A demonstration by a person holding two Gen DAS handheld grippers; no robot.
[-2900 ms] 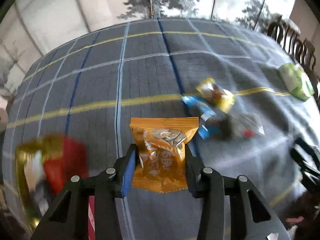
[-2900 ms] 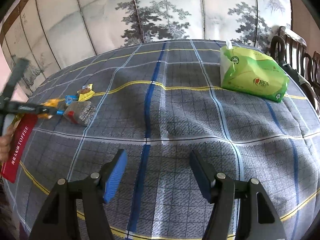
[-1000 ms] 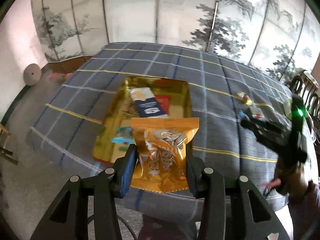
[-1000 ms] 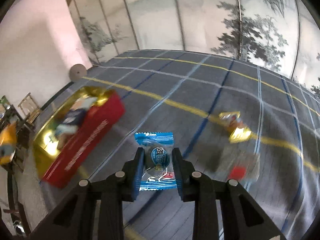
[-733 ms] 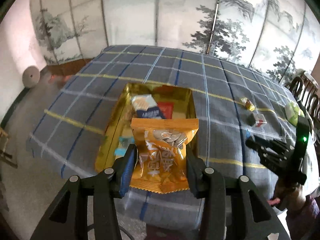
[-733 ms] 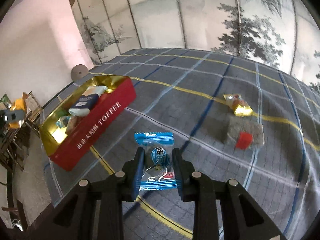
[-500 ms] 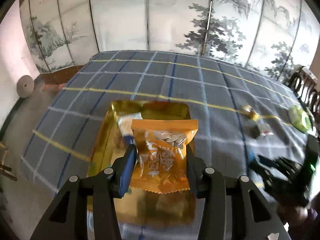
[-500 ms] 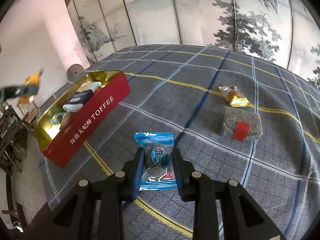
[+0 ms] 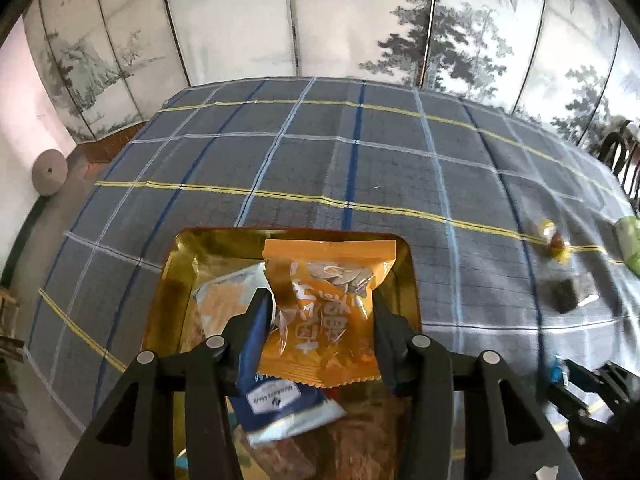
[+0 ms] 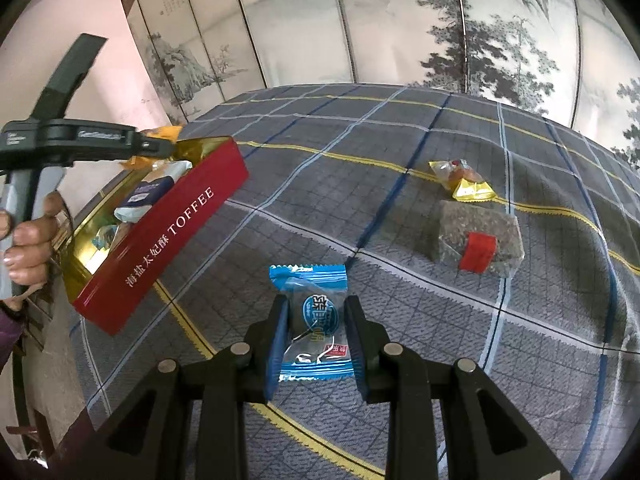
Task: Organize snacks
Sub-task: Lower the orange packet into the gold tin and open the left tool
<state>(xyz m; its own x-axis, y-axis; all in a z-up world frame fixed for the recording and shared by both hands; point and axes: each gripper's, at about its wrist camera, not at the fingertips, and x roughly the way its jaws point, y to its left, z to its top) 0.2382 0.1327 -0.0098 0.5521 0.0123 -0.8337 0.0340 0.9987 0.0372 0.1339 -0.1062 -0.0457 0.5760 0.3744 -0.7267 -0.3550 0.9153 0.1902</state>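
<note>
Left hand-held gripper moved over toffee tin, clamping orange packet.

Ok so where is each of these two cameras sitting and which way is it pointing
Left wrist: rides on the left claw, looking down its fingers into the gold-lined toffee tin on the plaid tablecloth; its own fingers grip the orange seed packet.
Right wrist: rides on the right claw, facing across the table toward the folding screen; its fingers grip the blue candy, and the person's left hand shows at the left edge.
Shared: tin, orange packet, yellow candy, grey bar with red label.
</note>
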